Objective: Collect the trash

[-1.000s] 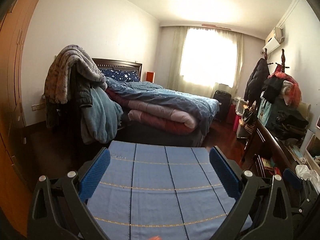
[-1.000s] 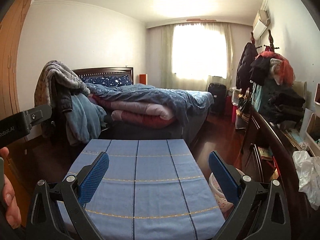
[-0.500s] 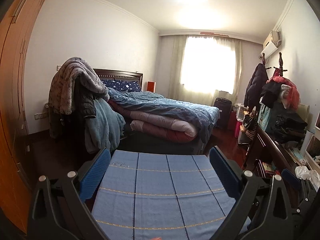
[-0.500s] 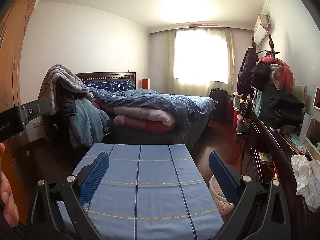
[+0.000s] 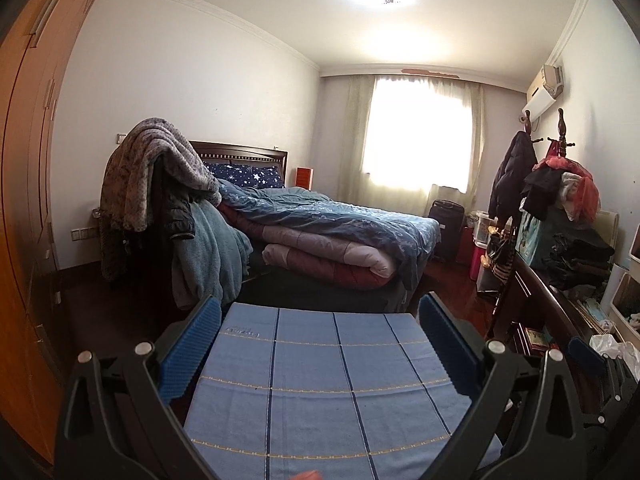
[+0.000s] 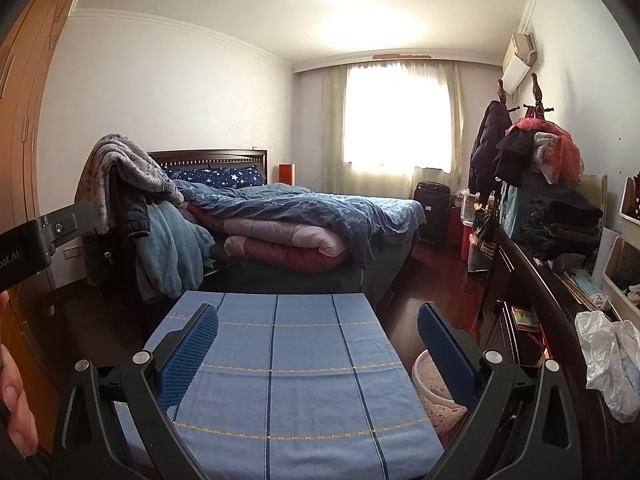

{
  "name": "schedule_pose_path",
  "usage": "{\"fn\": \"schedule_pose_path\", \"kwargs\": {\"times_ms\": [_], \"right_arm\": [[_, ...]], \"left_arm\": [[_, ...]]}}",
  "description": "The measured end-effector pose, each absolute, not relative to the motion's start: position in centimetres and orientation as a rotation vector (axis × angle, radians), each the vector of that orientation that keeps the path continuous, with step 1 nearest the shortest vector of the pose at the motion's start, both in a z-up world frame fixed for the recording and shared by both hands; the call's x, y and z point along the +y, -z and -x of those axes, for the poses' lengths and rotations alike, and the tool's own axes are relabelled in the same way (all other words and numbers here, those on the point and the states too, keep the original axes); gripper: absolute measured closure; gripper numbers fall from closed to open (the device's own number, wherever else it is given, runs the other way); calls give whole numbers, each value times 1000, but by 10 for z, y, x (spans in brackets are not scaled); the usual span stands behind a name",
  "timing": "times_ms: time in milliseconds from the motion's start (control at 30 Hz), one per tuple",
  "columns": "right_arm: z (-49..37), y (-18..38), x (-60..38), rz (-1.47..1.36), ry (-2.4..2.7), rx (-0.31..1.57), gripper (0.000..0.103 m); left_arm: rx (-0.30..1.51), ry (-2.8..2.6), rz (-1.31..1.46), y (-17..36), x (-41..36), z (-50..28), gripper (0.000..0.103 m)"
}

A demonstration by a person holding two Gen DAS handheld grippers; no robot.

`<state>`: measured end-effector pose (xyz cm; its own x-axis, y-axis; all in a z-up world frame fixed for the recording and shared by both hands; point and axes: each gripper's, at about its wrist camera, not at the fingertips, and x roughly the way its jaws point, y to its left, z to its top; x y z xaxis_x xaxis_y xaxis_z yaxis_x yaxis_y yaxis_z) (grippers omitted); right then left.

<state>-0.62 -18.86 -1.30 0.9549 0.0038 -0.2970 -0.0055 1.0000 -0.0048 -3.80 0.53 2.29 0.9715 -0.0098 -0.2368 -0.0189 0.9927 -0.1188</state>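
Landmark: the table (image 5: 320, 384), covered with a blue striped cloth.

Left gripper (image 5: 320, 340): held above the table's near half, fingers spread wide, nothing between the blue pads (image 5: 192, 348). In the right wrist view its black body shows at the left edge, with part of a hand (image 6: 16, 400) below it.

Right gripper (image 6: 316, 348): held above the table's right half, fingers spread wide, empty. One pad is over the cloth; the other is past the table's right edge.

Bin (image 6: 436, 392): pink, patterned, on the floor just beside the table's right edge, partly hidden behind the right finger.

Bag (image 6: 608, 360): crumpled clear plastic, on the dark dresser (image 6: 540, 300) well right of the table, apart from both grippers.

Bed (image 5: 332, 236): beyond the table's far edge, piled with quilts.
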Motion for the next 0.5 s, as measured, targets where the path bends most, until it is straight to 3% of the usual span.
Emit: {"fn": "schedule_pose_path", "kwargs": {"times_ms": [500], "right_arm": [[-3, 22, -187, 8, -19, 337, 4]], "left_arm": [[232, -50, 73, -19, 1, 32, 3]]}}
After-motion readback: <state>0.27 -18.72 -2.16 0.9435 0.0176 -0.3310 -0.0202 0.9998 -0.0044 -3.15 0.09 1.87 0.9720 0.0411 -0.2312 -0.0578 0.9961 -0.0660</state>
